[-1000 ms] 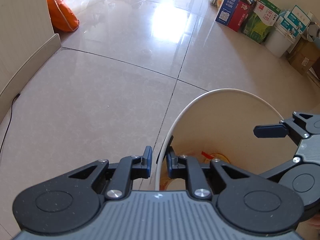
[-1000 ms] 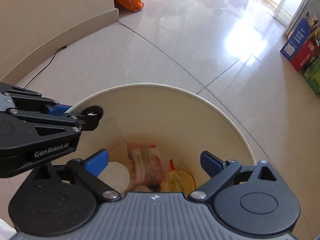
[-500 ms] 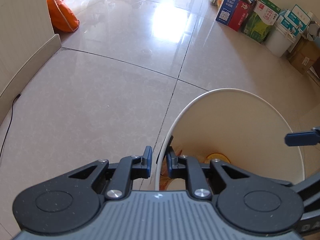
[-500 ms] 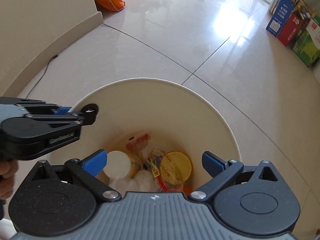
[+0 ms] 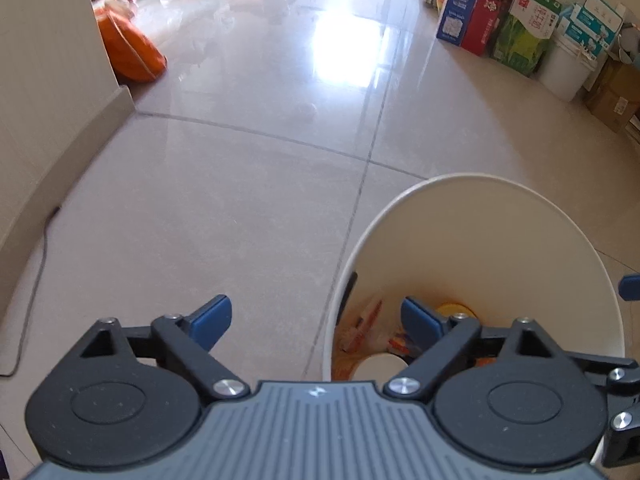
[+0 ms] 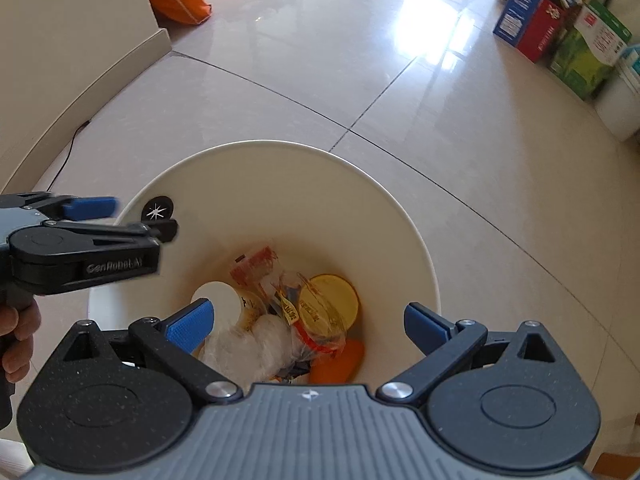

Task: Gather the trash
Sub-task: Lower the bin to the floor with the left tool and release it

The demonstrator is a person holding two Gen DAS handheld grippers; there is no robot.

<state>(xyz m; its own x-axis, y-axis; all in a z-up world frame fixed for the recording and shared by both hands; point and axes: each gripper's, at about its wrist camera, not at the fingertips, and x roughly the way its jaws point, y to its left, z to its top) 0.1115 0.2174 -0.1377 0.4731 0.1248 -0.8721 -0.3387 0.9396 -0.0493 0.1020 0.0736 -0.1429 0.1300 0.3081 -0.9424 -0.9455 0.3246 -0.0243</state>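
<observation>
A cream round trash bin (image 6: 280, 200) stands on the tiled floor. It holds trash (image 6: 288, 312): a yellow lid (image 6: 328, 300), a white cup (image 6: 216, 300), crumpled wrappers and an orange piece. My right gripper (image 6: 308, 324) hovers open above the bin's mouth with nothing between its fingers. My left gripper (image 5: 316, 318) is open and straddles the bin's near left rim (image 5: 334, 300) without touching it, one finger outside and one inside. In the right wrist view the left gripper (image 6: 136, 218) sits at the bin's left edge. A right fingertip (image 5: 630, 286) shows at the bin's far right.
A wall with a skirting board (image 5: 60, 152) runs along the left, with a thin cable (image 5: 32, 280) on the floor beside it. An orange bag (image 5: 132, 56) lies at the wall's corner. Cartons (image 5: 500, 20) and a white bucket (image 5: 560, 72) line the far right. A hand (image 6: 16, 332) holds the left gripper.
My left gripper, shut on the bin's rim before, has opened and let it go. My right gripper has risen and drawn back, so the whole bin mouth shows.
</observation>
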